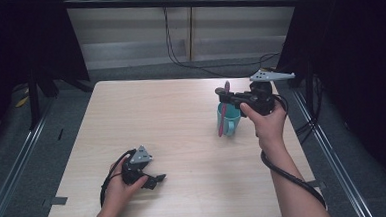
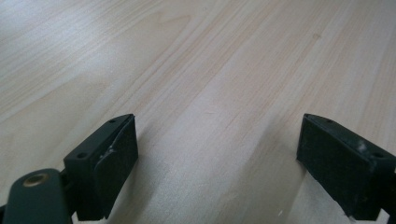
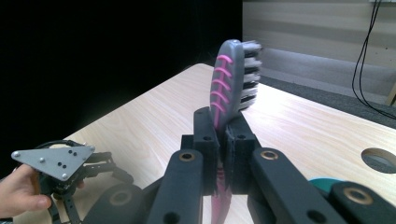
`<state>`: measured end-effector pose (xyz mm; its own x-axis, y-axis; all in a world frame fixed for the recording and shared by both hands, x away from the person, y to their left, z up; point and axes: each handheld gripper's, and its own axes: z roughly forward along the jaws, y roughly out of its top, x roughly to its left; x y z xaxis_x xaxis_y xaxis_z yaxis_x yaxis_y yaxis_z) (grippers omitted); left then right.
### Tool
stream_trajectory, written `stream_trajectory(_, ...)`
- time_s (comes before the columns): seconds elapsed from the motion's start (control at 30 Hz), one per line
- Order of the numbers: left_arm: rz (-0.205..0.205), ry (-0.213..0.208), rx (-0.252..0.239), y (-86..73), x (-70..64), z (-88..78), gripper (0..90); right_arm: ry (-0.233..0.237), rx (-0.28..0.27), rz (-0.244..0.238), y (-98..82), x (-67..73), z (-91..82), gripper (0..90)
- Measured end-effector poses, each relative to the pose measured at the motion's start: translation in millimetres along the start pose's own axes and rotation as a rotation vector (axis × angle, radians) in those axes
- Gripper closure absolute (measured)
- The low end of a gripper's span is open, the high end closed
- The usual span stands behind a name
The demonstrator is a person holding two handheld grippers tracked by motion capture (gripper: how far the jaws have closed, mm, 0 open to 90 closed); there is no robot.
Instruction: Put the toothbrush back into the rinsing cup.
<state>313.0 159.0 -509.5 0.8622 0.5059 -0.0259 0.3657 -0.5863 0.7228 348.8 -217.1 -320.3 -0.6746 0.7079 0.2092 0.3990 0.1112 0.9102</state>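
Toothbrush (image 1: pixel 223 109) and cup (image 1: pixel 230 120) are being lined up at the right of centre in the high view, and the coming move is judged to turn on that alignment. The brush is being gripped just below its head by the clenched jaws of the right gripper (image 1: pixel 222 95), with its long axis running nearly upright: bristle end up, pink handle hanging down across the front of the teal cup. Whether the handle's tip is inside the cup or merely in front of it cannot be told from above. In the right gripper view the brush head (image 3: pixel 233 77) is being shown rising above the closed jaws, bristles facing the right of the frame, while the cup's rim (image 3: pixel 322 183) is peeking out at the lower right. The left gripper (image 1: pixel 157 179) is being rested low over the surface (image 1: pixel 182 139) in the lower left, well apart from the cup, its jaws released with nothing between them. The right hand is by far the nearer.
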Motion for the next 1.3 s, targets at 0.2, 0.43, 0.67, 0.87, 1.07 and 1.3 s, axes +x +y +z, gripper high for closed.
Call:
stream_trajectory(0.2,0.001,0.001,0.001,0.0,0.1,0.0,12.1,-0.01,-0.009,0.002,5.9,-2.8,1.4,85.3)
stream_trajectory(0.43,0.0,0.001,0.0,0.0,-0.1,0.1,12.1,-0.028,-0.017,-0.003,14.7,-6.7,2.5,85.3)
stream_trajectory(0.67,0.001,0.0,0.003,0.1,0.0,-0.1,12.1,-0.039,-0.02,-0.015,20.1,-11.1,4.1,85.3)
stream_trajectory(0.87,0.001,0.0,0.003,0.1,0.0,-0.1,12.1,-0.067,-0.033,-0.016,25.2,-18.1,4.5,85.3)
stream_trajectory(1.07,0.001,0.0,0.003,0.1,0.0,-0.1,12.1,-0.089,-0.044,-0.016,28.7,-24.8,5.9,85.3)
stream_trajectory(1.3,0.001,0.0,0.002,0.1,0.0,-0.1,12.0,-0.124,-0.05,-0.012,29.0,-33.0,7.0,85.3)
